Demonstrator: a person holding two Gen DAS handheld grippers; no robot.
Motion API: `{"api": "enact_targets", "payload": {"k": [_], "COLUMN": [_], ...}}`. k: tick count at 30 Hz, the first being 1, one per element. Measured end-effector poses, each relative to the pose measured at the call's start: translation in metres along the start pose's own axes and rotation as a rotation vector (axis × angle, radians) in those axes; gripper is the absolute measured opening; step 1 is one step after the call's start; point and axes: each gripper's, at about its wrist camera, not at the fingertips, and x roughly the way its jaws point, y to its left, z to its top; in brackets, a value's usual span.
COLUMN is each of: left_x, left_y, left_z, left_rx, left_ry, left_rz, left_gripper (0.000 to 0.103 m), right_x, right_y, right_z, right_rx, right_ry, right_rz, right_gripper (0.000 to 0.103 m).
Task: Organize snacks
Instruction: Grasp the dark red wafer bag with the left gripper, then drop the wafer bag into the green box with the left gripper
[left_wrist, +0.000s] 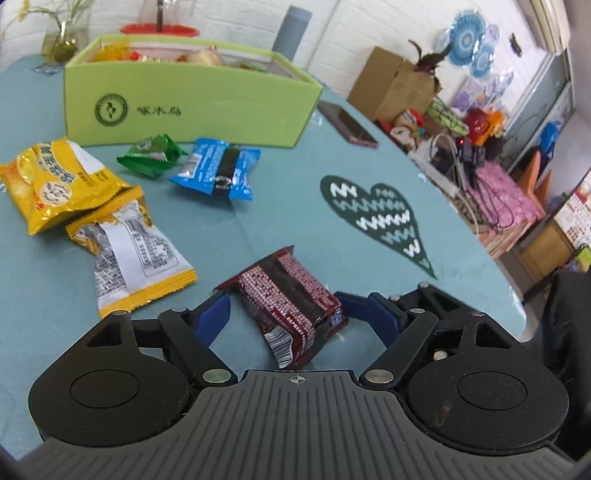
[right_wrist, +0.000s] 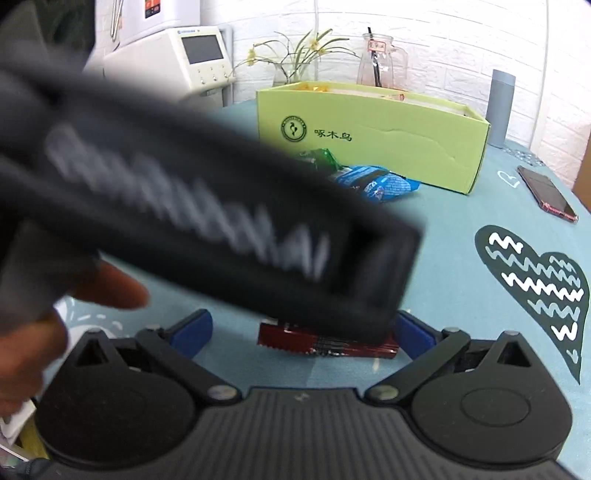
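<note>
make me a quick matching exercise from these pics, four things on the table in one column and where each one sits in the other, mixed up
Things:
1. dark red snack pack
2. phone
3. green box
4. blue snack pack

Places:
A. right of the green box, near the table edge
B. just in front of the green box, beside a small green packet
C. between the left gripper fingers
D. far side of the table, already holding snacks

Pairs: 1-C, 2-A, 3-D, 4-B
</note>
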Motion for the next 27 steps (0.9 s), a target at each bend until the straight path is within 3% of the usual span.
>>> {"api": "enact_targets", "payload": {"k": [3,10,17,23,24,25,26,27], "left_x": [0.011,0.009,0.009,0.012,0.012,0.013,0.013,0.012], "left_y": [0.0,0.001,-0.001,-0.003,-0.005,-0.007,-0.009,-0.008], "left_z": [0.0,-0.002,-0.002,-0.004,-0.005,-0.006,-0.007,-0.007], "left_rx": [-0.008,-0.009,-0.002,0.009,0.025,0.048,0.069,0.073], "left_ry": [0.032,0.043,0.048,0.031,0.027,0.017,0.006,0.0], "left_rz": [-0.007,-0.018,-0.018,-0.021,-0.015,0.001,0.019,0.043], "left_gripper": [0.057,0.058,0.069,0.07,0.068,0.055,0.037,0.037], "right_x": [0.001,0.003,-0.001,-0.001,0.0,-0.002,-0.005,-0.007], "right_y": [-0.003,-0.003,-0.01,-0.015,-0.013,-0.012,-0.009,-0.008], "right_z": [0.002,0.001,-0.003,-0.009,-0.009,-0.008,-0.009,-0.008], "right_rx": [0.011,0.001,-0.023,-0.031,-0.051,-0.05,-0.06,-0.062], "right_ry": [0.012,0.013,0.005,0.006,-0.002,-0.009,-0.027,-0.033], "right_rz": [-0.007,0.005,-0.011,-0.005,0.001,0.024,0.031,0.021], "right_gripper": [0.102,0.102,0.102,0.102,0.101,0.095,0.078,0.074]}}
